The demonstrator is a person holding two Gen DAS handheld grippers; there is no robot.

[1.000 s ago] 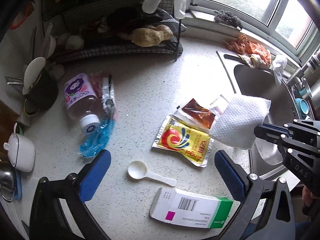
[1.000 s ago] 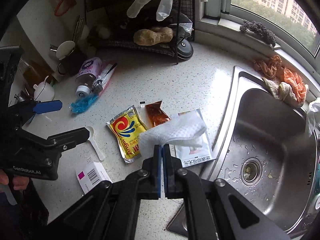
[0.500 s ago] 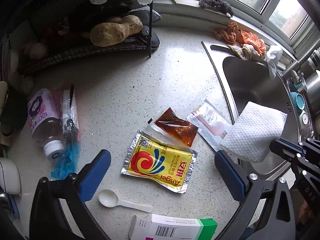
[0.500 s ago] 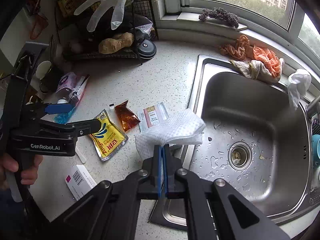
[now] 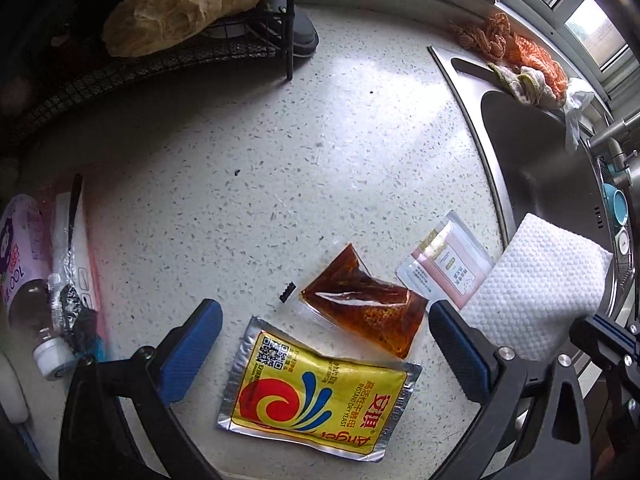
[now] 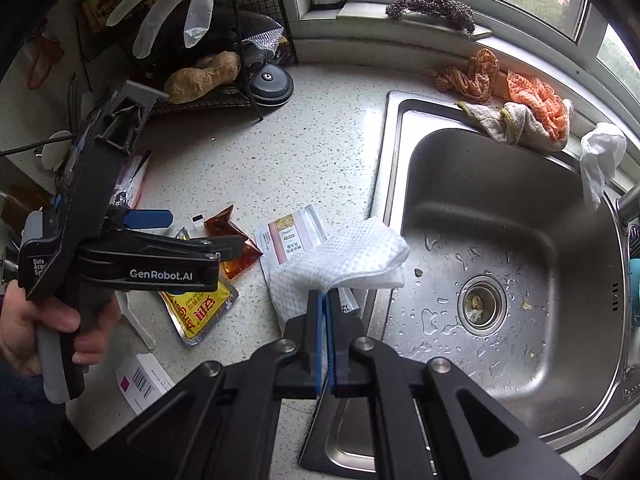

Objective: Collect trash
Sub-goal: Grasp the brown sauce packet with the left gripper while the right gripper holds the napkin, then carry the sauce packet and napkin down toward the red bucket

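My left gripper is open and hangs close above the speckled counter. A brown sauce packet lies between its blue fingertips, and a yellow yeast packet lies just nearer. A pink-and-white sachet lies to their right by the sink. My right gripper is shut on a white paper towel, held over the counter at the sink's left rim. In the right wrist view the left gripper hovers over the sauce packet and the yeast packet. The sachet is partly hidden by the towel.
A steel sink fills the right, with cloths on its far rim. A wire rack with ginger stands at the back. A bottle and wrappers lie at the left. A white box sits near the front edge.
My left gripper has moved forward and down over the packets, so the spoon and box have left its view. My right gripper, still shut on the towel, has rolled and drifted toward the sink.
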